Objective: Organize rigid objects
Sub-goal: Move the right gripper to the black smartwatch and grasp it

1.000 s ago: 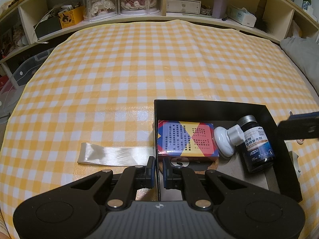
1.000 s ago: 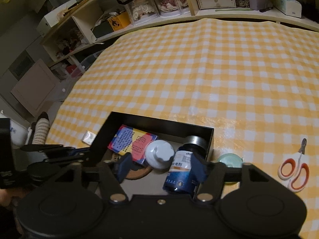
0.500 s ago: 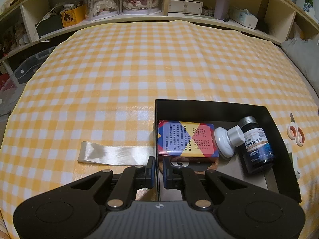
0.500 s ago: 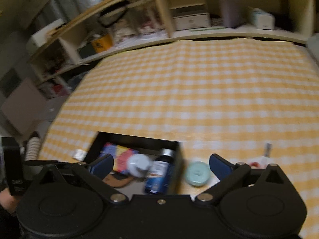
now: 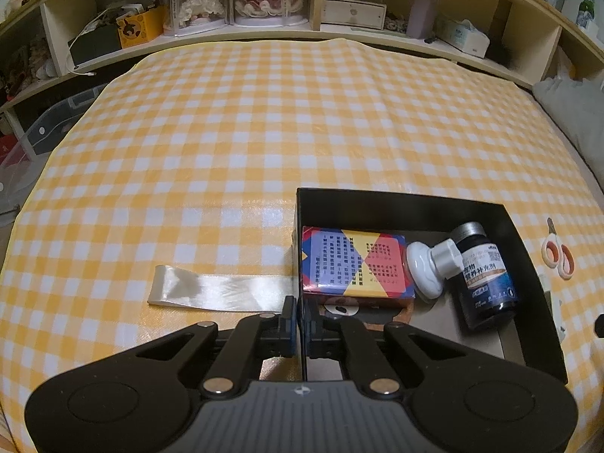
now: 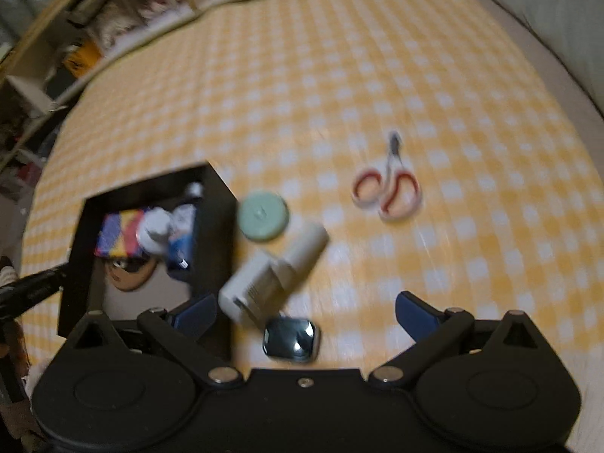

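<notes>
On the yellow-checked desk (image 6: 377,75) the white charger plug (image 6: 275,271) lies slantwise just outside the black box (image 6: 215,226), right before the wide-open right hand-held gripper (image 6: 302,309), while the left hand-held gripper (image 5: 300,324) pinches shut on the box's wall.

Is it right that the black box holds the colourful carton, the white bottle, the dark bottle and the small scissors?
Not quite. In the right wrist view the small scissors lie on the checked cloth, outside the black box. The colourful carton, white bottle and dark bottle are inside.
</notes>
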